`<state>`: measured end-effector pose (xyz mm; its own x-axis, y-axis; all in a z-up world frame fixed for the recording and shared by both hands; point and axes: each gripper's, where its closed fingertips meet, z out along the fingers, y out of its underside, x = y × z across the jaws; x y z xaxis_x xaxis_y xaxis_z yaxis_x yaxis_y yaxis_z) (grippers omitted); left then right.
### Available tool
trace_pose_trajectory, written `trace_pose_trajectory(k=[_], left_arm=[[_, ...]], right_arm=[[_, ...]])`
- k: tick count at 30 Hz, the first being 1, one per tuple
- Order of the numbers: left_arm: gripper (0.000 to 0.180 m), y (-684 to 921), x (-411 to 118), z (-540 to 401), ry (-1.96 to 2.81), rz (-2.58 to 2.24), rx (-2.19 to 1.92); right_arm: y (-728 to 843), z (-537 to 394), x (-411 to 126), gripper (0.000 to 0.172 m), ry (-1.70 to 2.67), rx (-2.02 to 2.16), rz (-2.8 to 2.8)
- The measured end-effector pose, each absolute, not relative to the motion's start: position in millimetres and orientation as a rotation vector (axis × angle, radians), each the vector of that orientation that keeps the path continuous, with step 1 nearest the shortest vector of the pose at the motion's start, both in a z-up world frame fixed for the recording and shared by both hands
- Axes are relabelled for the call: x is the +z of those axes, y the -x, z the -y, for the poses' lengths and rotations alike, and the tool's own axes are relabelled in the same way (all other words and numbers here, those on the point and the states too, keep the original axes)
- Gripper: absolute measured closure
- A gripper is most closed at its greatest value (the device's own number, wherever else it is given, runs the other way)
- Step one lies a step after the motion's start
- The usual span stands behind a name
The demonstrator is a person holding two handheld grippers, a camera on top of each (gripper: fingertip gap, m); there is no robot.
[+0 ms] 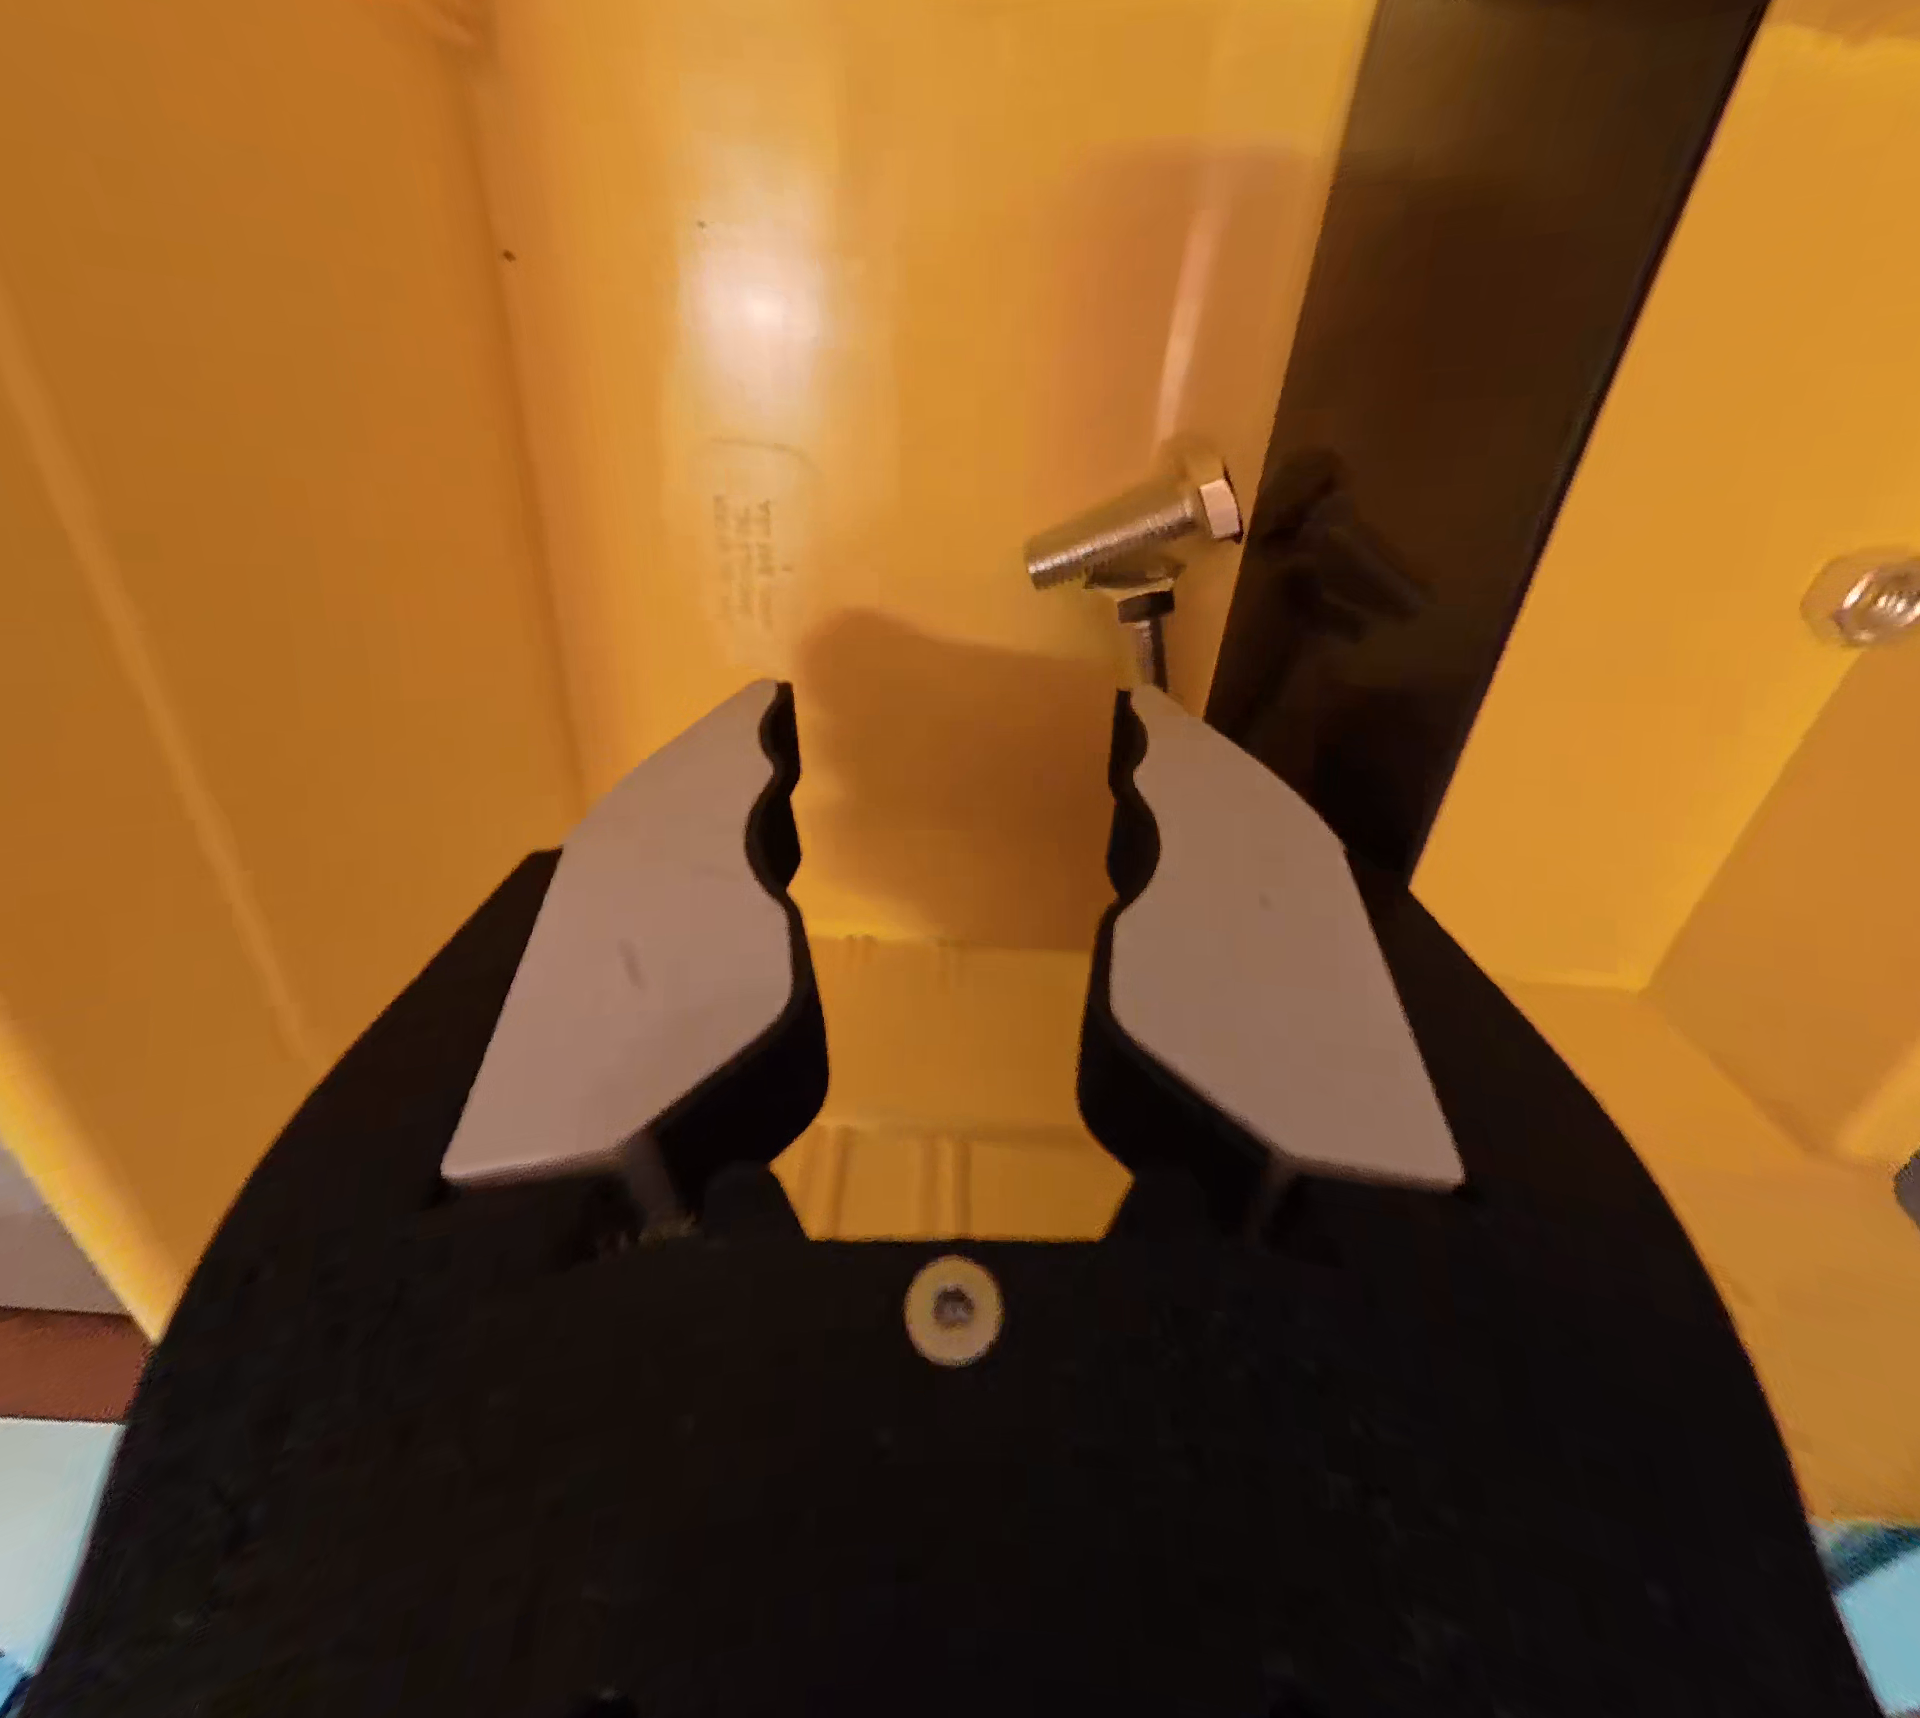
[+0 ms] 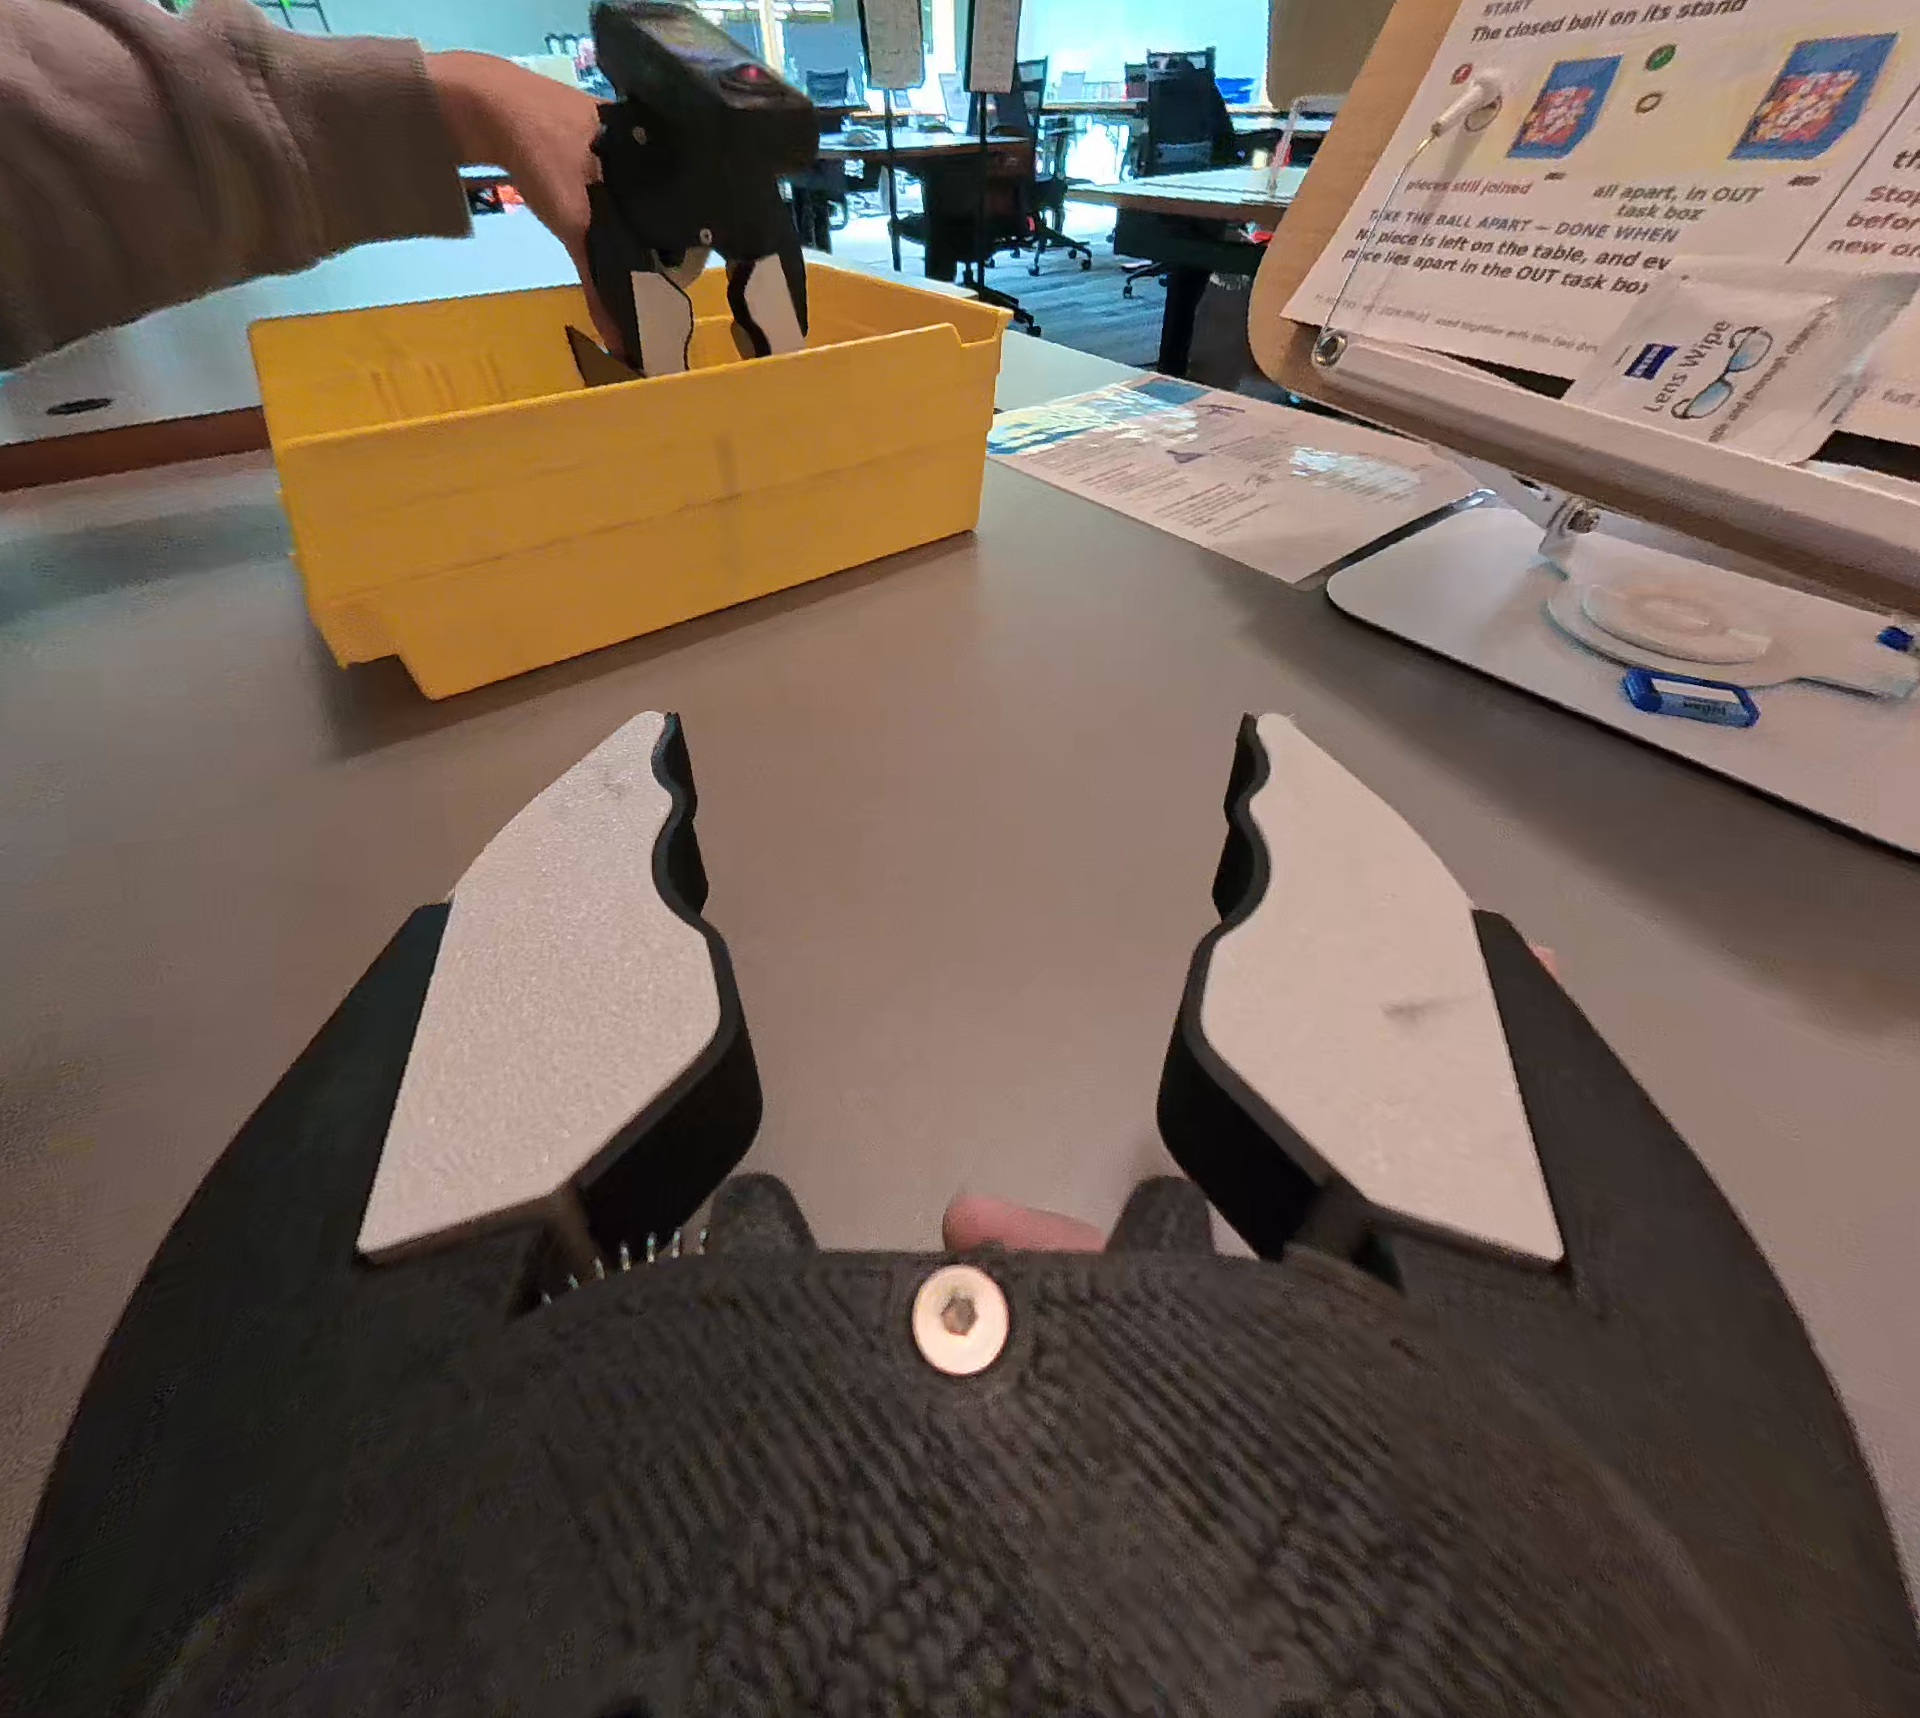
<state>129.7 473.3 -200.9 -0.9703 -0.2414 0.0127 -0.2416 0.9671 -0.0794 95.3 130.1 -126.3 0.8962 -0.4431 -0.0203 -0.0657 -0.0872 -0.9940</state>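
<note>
My left gripper (image 1: 954, 702) is open and empty, reaching down inside a yellow bin (image 1: 312, 318). Just ahead of its right fingertip (image 1: 1153, 712) two silver hex bolts lie crossed: a thick one (image 1: 1127, 530) over a thinner one (image 1: 1143, 640), against a black divider (image 1: 1455, 318). A silver nut (image 1: 1875, 603) lies in the compartment beyond the divider. In the right wrist view a hand holds the left gripper (image 2: 727, 318) in the yellow bin (image 2: 623, 505). My right gripper (image 2: 956, 733) is open and empty, low over the grey table (image 2: 935, 889), apart from the bin.
A tilted board with an instruction sheet (image 2: 1662, 58) on a white stand base (image 2: 1507, 619) is at the right, with a wipe packet (image 2: 1725, 359), a blue tag (image 2: 1688, 697) and a printed sheet (image 2: 1226, 463). Desks and chairs stand beyond. One gripper's finger ends stand about 35 cm off the other's.
</note>
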Motion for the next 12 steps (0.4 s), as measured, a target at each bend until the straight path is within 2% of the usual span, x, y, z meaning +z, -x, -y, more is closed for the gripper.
trace_pose_trajectory(k=[1, 5, 12], left_arm=[[0.125, -128, -201, -473, -0.351, 3.101, 0.109], [0.133, -122, -202, -457, -0.213, 3.008, 0.201], [0.15, -118, -207, -449, 0.092, 2.977, 0.103]], right_arm=[[-95, -129, -126, 0.073, 1.635, -0.325, -0.399], [-95, -129, -124, 0.073, 1.62, -0.289, -0.399], [-95, -123, -118, 0.076, 1.564, -0.257, -0.402]])
